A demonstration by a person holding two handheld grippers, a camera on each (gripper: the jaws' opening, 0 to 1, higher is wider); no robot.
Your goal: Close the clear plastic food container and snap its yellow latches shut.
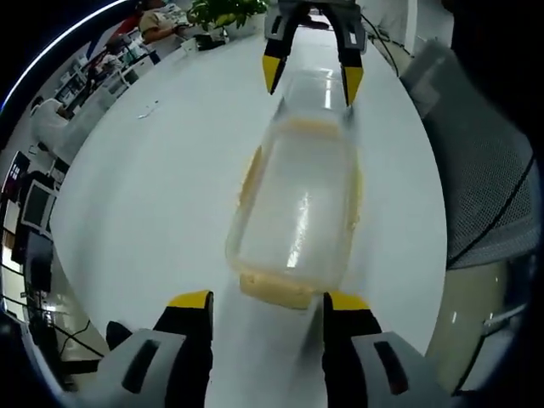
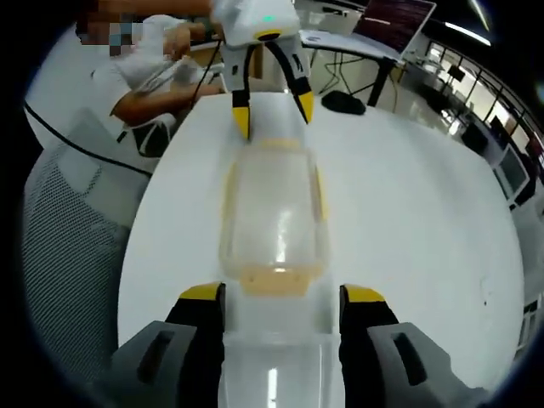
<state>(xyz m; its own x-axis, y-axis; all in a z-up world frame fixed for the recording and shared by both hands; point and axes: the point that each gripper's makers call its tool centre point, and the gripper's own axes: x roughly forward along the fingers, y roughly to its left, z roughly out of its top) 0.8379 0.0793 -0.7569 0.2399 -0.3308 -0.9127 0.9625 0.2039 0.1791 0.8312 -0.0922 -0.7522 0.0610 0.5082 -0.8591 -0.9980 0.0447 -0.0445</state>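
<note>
**Desk:** What have you got on the white table (image 1: pixel 153 195)?

**Field:** You face a clear plastic food container (image 1: pixel 297 212) lying lengthwise between your two tools, its lid resting on top and a yellow latch at each short end. In the left gripper view your left gripper (image 1: pixel 265 306) stands with its jaws apart, just short of the near yellow latch (image 1: pixel 276 289). The right gripper (image 1: pixel 310 72) comes in from the far end, also spread, its yellow tips either side of the box's far end.

**Desk:** And from the other side?

**Field:** The right gripper view mirrors it: the right gripper's (image 2: pixel 280 297) jaws flank its near latch (image 2: pixel 274 280), touching nothing I can confirm. The long side latches (image 2: pixel 228 195) look folded against the walls, though blur makes that uncertain.

**Desk:** Which step?

**Field:** By my judgement the lid is seated and you are lining up on the end latches. Next you need a firm press against each flap until it clicks, with the opposite tool bracing the box.

**Desk:** Handling?

**Field:** Smooth, glossy, rounded-corner plastic on a slick tabletop; expect it to slide if pushed from one end alone.
</note>
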